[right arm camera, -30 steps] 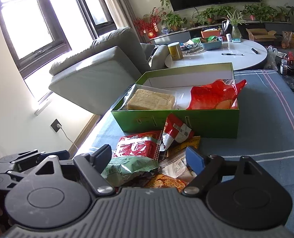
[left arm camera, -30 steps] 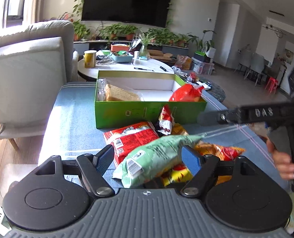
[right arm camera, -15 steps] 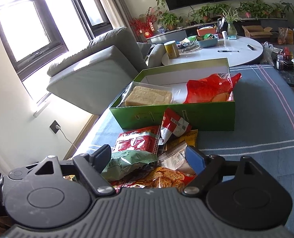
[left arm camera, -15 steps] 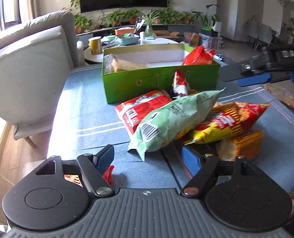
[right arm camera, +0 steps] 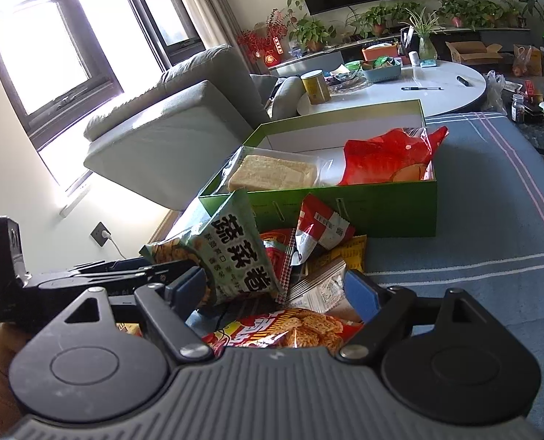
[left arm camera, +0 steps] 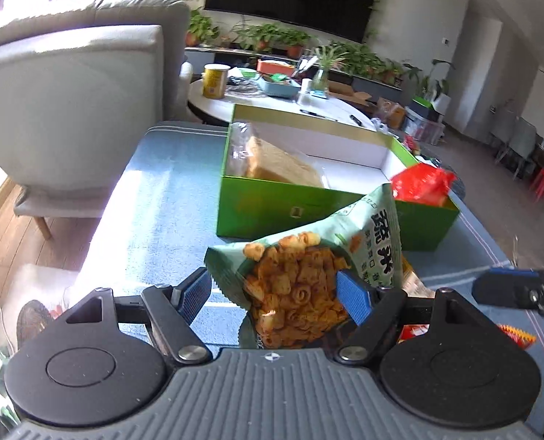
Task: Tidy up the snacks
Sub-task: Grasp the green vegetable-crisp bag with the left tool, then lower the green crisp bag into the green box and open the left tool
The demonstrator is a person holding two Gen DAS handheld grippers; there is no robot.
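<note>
Snacks lie heaped on the blue-clothed table (right arm camera: 473,227), right against the near wall of the green box (left arm camera: 272,205), and the left gripper (left arm camera: 274,289) is in among them. Green crisp bag (right arm camera: 235,253) stands up on end between its jaws, printed face toward the tool, top corner tilting at the box. One blue pad sits against the bag's side, the other is at its crimped edge; whether they actually squeeze it, I cannot tell from where I stand

Right gripper (right arm camera: 274,289) hangs over the near side of the heap, jaws spread, nothing between the pads. Under it lies a red and yellow packet (right arm camera: 294,326), and further in a red and white packet (right arm camera: 319,227) leans on the box wall

Inside the box, a wrapped loaf of bread (left arm camera: 283,165) lies at the left end and a crumpled red bag (right arm camera: 389,157) pokes up at the right end, white floor showing between them
</note>
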